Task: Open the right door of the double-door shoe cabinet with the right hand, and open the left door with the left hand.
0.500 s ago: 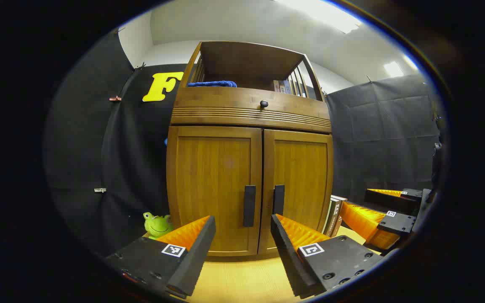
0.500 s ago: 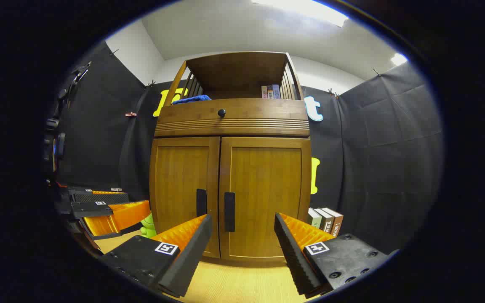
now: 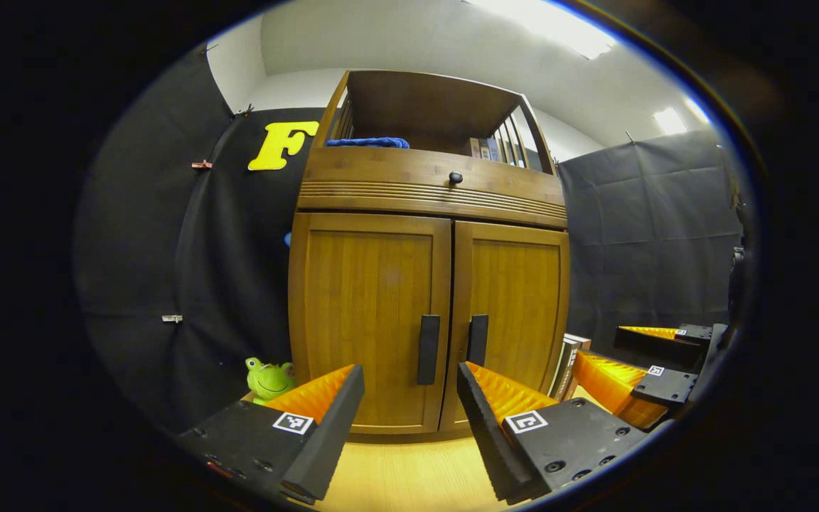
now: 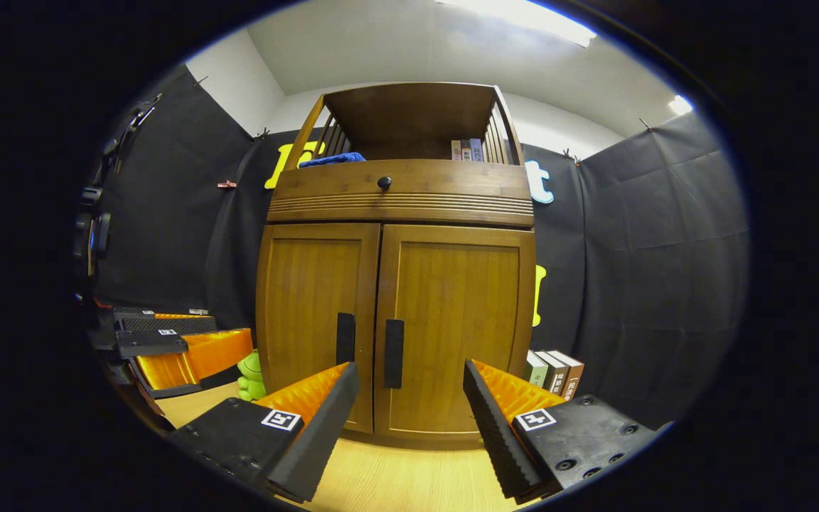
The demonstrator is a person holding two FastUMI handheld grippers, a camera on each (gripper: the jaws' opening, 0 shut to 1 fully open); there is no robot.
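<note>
No legible text was found. The book spines [image 4: 550, 371] beside the shoe cabinet [image 4: 399, 284] and the books on its top shelf [image 4: 466, 149] bore print too small to read. Each gripper's square coded markers [image 3: 525, 422] carried no characters.

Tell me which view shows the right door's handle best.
The right gripper view: the right door handle faces the camera nearly square, unobstructed, above the gap between the open right gripper fingers. The left gripper view shows the same handle at an angle, narrower, its lower end close to a finger of the left gripper.
</note>
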